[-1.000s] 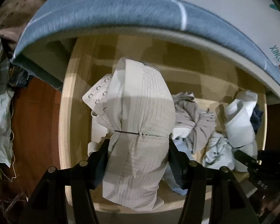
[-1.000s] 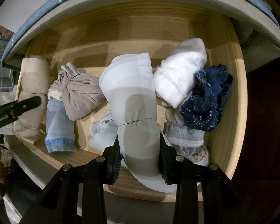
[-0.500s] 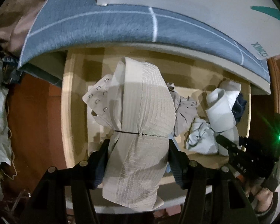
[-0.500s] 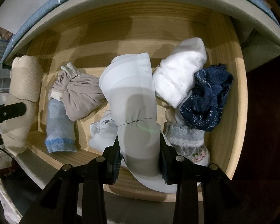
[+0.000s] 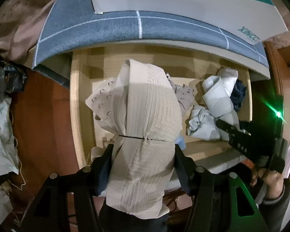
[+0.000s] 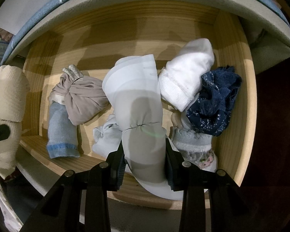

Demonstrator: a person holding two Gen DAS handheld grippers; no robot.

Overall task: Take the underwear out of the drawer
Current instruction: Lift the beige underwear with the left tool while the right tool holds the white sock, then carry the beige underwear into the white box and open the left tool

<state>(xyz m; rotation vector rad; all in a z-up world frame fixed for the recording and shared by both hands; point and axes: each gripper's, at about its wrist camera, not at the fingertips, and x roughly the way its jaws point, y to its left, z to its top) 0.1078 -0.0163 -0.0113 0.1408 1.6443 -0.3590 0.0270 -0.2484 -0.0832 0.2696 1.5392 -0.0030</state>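
My left gripper [image 5: 143,162] is shut on a rolled beige bra [image 5: 145,119] with hook-and-eye tabs, held above the left end of the open wooden drawer [image 5: 75,116]. In the right wrist view that beige roll [image 6: 7,100] shows at the far left, outside the drawer's left wall. My right gripper [image 6: 144,166] is shut on a rolled pale grey garment [image 6: 139,100] over the drawer's middle. The right gripper's black body [image 5: 247,139] and the hand holding it show at the right of the left wrist view.
In the drawer [image 6: 247,104] lie a taupe bundle [image 6: 83,98], a light blue roll [image 6: 61,133], a white roll [image 6: 187,77], navy lace [image 6: 214,104] and a grey lace-trimmed piece [image 6: 191,141]. A blue-grey mattress edge [image 5: 125,29] overhangs the back. Red-brown floor [image 5: 44,119] lies left.
The left gripper has risen with the beige bra, so the drawer looks smaller and farther below it. The right gripper and its grey roll have kept still.
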